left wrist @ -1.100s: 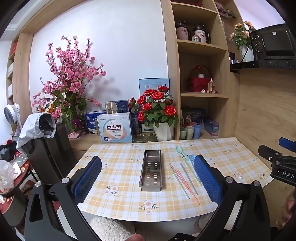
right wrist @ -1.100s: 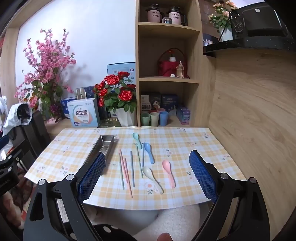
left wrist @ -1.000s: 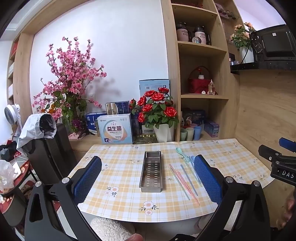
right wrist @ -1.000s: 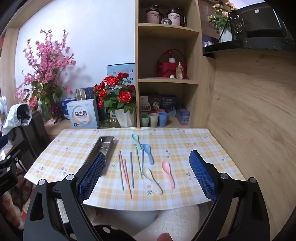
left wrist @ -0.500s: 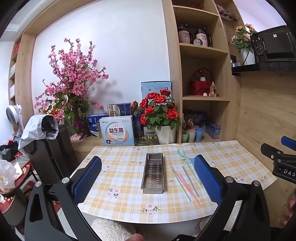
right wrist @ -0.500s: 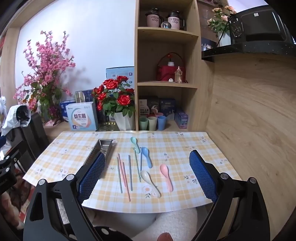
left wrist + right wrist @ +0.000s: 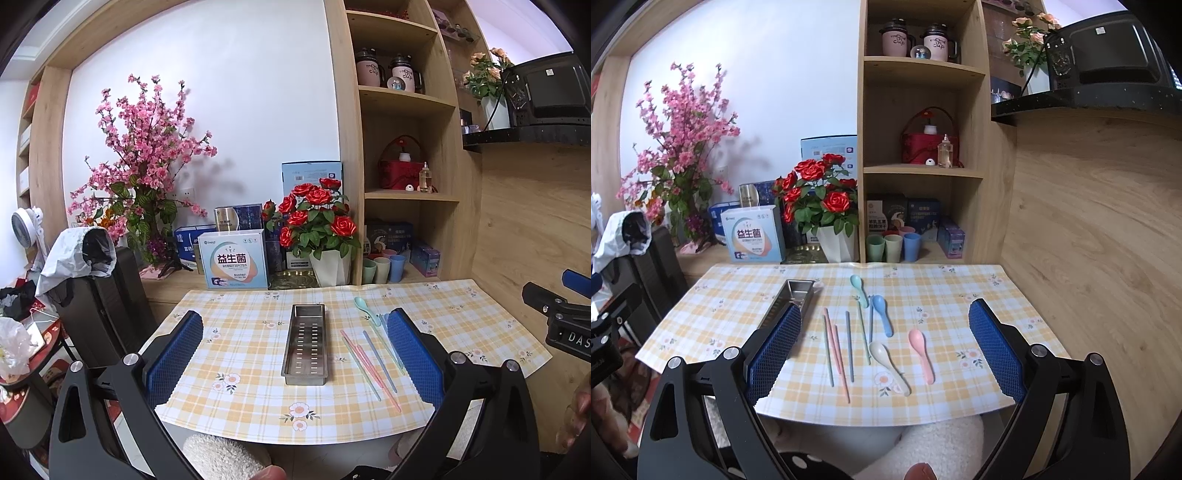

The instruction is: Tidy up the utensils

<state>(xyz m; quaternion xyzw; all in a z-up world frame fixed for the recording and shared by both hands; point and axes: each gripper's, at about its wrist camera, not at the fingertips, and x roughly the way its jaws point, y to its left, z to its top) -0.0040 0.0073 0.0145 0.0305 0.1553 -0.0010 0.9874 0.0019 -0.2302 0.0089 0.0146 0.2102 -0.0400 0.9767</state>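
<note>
Hovering wide-fingered, right gripper (image 7: 884, 354) should pinch the pink spoon (image 7: 921, 352) mid-handle, lower centre, for the steel tray (image 7: 305, 343); left gripper (image 7: 295, 356) equally wide.

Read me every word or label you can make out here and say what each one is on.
"益生菌": white box beside the roses.
"DAS", cut off: right claw's body at the left view's edge.
"cup": two pink mugs on the top shelf; their upper lines are unclear.
Shelf boxes: print too small.
</note>
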